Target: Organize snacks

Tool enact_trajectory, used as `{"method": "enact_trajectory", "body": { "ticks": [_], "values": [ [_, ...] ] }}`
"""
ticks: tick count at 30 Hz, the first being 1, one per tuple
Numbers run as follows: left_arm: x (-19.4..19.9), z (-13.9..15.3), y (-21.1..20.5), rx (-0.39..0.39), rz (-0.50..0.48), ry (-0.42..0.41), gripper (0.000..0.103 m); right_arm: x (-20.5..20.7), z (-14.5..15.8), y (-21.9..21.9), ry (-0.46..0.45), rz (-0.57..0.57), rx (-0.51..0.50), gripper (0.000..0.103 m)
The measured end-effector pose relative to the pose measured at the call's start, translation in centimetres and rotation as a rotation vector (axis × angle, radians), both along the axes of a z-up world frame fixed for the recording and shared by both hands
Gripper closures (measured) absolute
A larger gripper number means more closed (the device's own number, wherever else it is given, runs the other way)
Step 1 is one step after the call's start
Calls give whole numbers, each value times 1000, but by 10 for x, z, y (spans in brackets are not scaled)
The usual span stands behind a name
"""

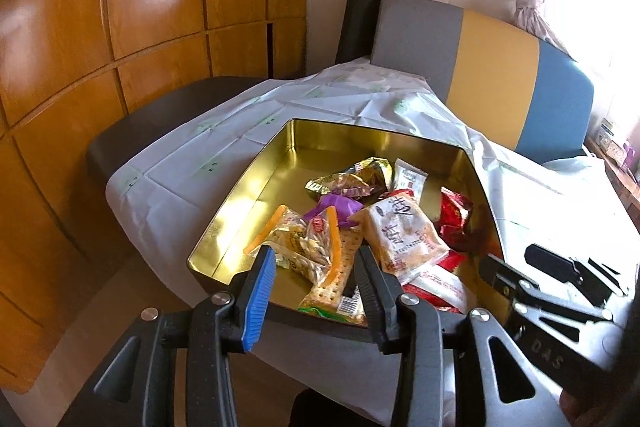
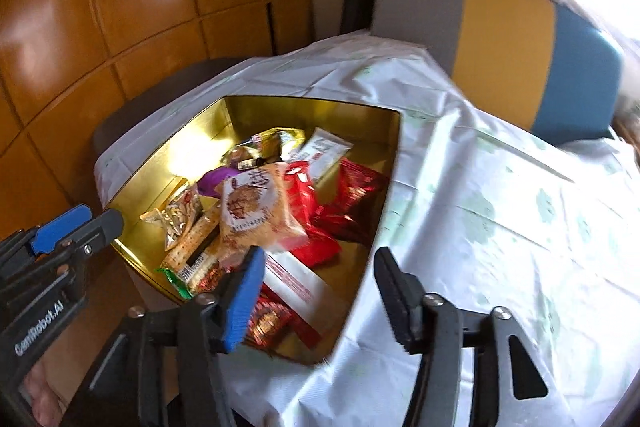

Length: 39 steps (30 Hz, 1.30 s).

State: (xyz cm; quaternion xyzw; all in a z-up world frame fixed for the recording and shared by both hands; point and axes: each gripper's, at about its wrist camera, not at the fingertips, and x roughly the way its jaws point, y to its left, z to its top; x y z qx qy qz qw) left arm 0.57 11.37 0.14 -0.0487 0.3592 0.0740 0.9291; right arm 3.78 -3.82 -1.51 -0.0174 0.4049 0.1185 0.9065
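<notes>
A gold tin box [image 1: 248, 195] [image 2: 192, 147] stands open on the table and holds several snack packets. Among them are a beige biscuit pack [image 1: 404, 231] [image 2: 256, 211], a clear bag of nuts [image 1: 300, 243], a cracker pack [image 1: 336, 287], a purple packet [image 1: 332, 205] and red packets [image 1: 454, 215] [image 2: 352, 191]. My left gripper [image 1: 316, 275] [image 2: 92, 223] hovers open over the tin's near edge, its pads touching nothing. My right gripper [image 2: 320, 283] [image 1: 516, 259] is open above the tin's near right corner, with nothing held.
The table wears a white cloth [image 1: 200, 163] [image 2: 500, 227], bare to the right of the tin. A grey, yellow and blue chair back [image 1: 496, 75] stands behind it. A dark seat [image 1: 160, 107] and wooden cabinet doors [image 1: 100, 27] are on the left.
</notes>
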Motion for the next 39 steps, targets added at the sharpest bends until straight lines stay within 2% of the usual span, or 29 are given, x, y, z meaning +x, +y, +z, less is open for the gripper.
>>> {"method": "enact_trajectory", "body": {
  "ticks": [2,4,9,11,12,39],
  "values": [
    [-3,2,-5,-4,-13,-10,54,-6,1,-5,-7,-20,2,43],
    [-5,3,-10,-3,-29,-22,54,-10,3,-9,-16,-32,8,36],
    [-9,7,-21,19,-42,-38,53,-18,11,-16,-47,-57,13,33],
    [-11,8,-23,31,-41,-44,43,-21,13,-16,-60,-60,9,30],
    [-12,9,-24,35,-43,-47,43,-22,13,-16,-63,-60,8,30],
    [-20,14,-24,72,12,-84,43,-31,14,-14,-72,-61,7,27]
  ]
}}
